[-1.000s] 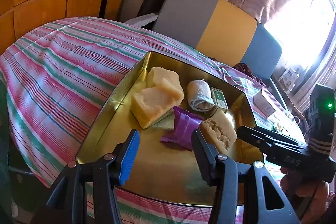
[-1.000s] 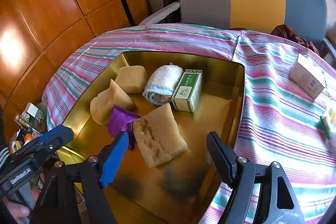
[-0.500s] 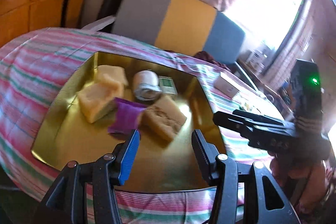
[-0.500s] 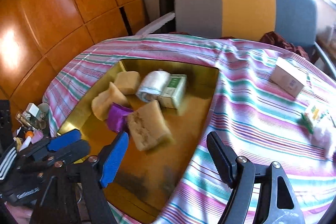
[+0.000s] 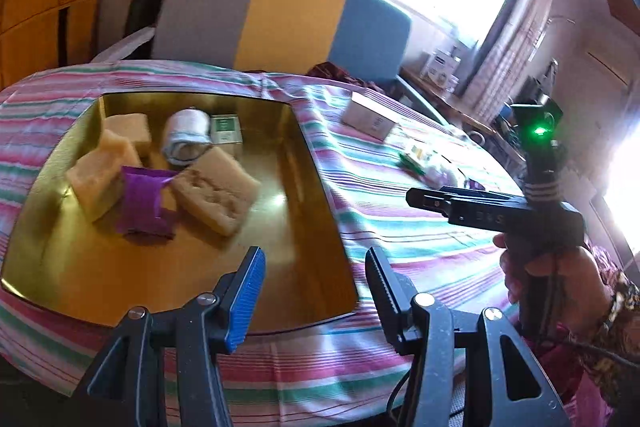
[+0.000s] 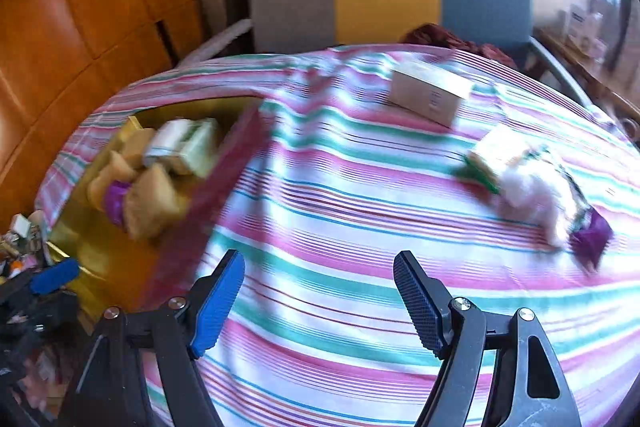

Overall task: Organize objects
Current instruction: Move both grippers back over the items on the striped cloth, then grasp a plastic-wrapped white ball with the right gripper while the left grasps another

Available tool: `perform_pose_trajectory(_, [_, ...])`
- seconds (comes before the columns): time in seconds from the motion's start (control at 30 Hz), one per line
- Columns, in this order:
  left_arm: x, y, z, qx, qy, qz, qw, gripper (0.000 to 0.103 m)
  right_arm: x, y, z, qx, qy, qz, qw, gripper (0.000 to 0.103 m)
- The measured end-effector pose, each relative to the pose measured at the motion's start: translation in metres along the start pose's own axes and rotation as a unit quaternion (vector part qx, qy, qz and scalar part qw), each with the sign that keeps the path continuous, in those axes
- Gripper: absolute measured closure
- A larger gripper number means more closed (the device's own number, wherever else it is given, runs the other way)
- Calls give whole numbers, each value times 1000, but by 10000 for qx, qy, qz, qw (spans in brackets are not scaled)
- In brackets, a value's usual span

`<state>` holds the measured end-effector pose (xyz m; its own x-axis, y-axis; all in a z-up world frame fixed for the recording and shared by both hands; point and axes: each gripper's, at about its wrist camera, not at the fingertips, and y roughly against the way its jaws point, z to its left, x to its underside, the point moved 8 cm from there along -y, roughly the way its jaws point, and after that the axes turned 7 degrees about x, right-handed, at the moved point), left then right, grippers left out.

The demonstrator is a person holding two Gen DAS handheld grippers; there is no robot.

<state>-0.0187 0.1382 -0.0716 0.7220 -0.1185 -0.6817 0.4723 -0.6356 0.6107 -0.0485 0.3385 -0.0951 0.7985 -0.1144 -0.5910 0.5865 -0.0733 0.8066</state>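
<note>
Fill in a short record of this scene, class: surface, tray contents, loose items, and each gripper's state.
Surface: striped tablecloth
Tray: gold tray holding three sponges, purple packet, rolled cloth, green box
Loose items: white box, purple packet and blurred wrappers near the cloth's right edge
Left gripper: open, empty
Right gripper: open, empty

Three tan sponges point(image 5: 218, 195), one rolled white cloth point(image 5: 186, 135), one green box point(image 5: 226, 129) and one purple packet point(image 5: 144, 201) are counted in one gold tray point(image 5: 312, 187); one white carton point(image 5: 370, 117) is counted outside.
</note>
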Motion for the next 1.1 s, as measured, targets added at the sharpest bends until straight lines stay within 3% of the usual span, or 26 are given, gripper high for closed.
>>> perform_pose_trajectory(0.17, [4,-9,-22,84,-238,143,9996,50,8,-6,-50,492,-147,144,9986,25])
perform_pose_trajectory(0.33, [9,-18,-43,123,-483,302,9983,50,10,-6,-91,719,-274,183,9969,26])
perform_pose_trajectory(0.67, [16,-34,-75,173,-898,540,9943,50,-22,-16,-182,1247,-684,-15,9898,31])
perform_pose_trajectory(1.1, [23,-61,-111,330,-1325,900,9865,50,-21,-66,-216,896,-1113,97,9897,47])
